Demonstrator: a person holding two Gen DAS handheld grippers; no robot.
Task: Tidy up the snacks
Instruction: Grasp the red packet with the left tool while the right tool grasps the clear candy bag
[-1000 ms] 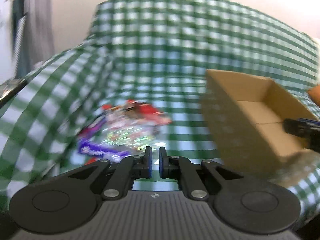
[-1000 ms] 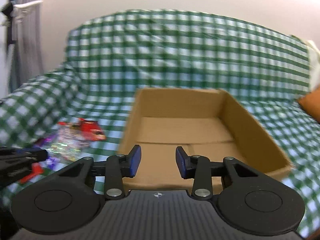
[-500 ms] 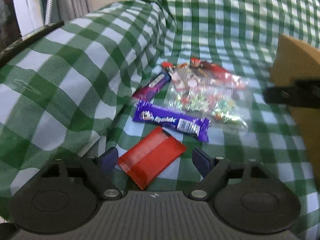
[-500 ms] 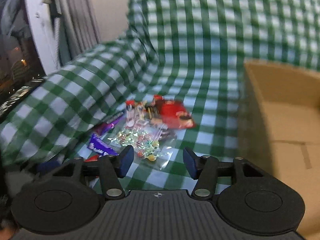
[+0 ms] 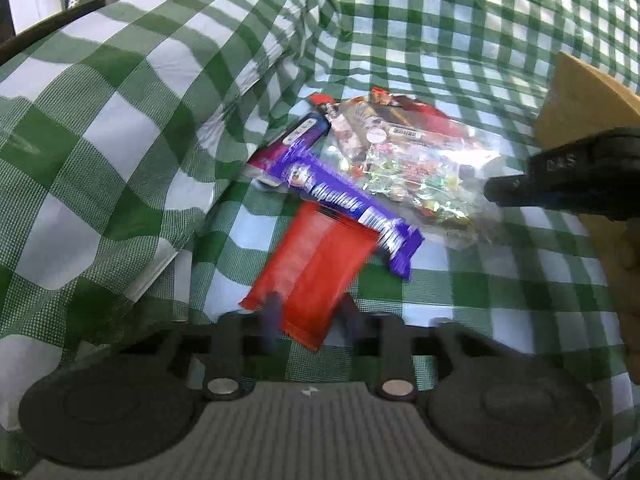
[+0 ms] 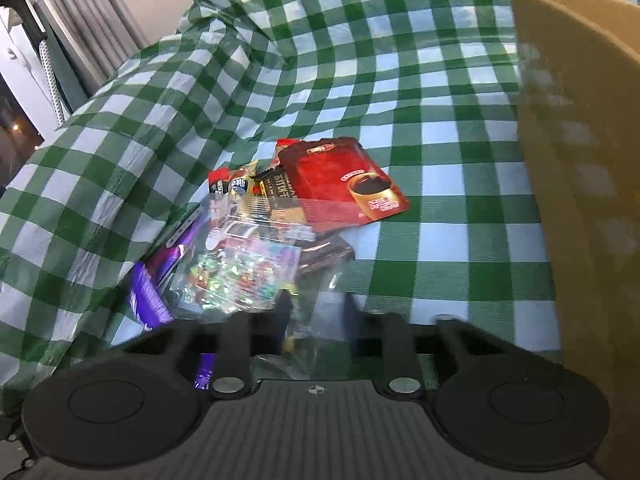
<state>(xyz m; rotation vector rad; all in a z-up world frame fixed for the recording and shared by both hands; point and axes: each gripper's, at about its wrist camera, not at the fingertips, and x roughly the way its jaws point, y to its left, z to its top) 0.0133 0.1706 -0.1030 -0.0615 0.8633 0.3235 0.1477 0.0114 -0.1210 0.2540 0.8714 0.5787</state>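
A pile of snacks lies on the green checked cloth. In the left wrist view my left gripper (image 5: pixel 312 320) has its blurred fingers either side of the near end of a red packet (image 5: pixel 316 268); whether they grip it I cannot tell. A purple Alpenliebe bar (image 5: pixel 344 204) lies across its far end. In the right wrist view my right gripper (image 6: pixel 316 312) has blurred fingers around the near edge of a clear bag of candies (image 6: pixel 240 276). A red coffee sachet (image 6: pixel 340 180) lies behind it.
An open cardboard box (image 6: pixel 580 200) stands on the right, close to the right gripper; its corner shows in the left wrist view (image 5: pixel 576 96). The cloth (image 5: pixel 100 140) rises in folds over a cushion on the left. Curtains (image 6: pixel 80 40) hang at the far left.
Both grippers have moved down and forward onto the snack pile. The left fingers have narrowed around the red packet; the right fingers have narrowed around the candy bag's edge.
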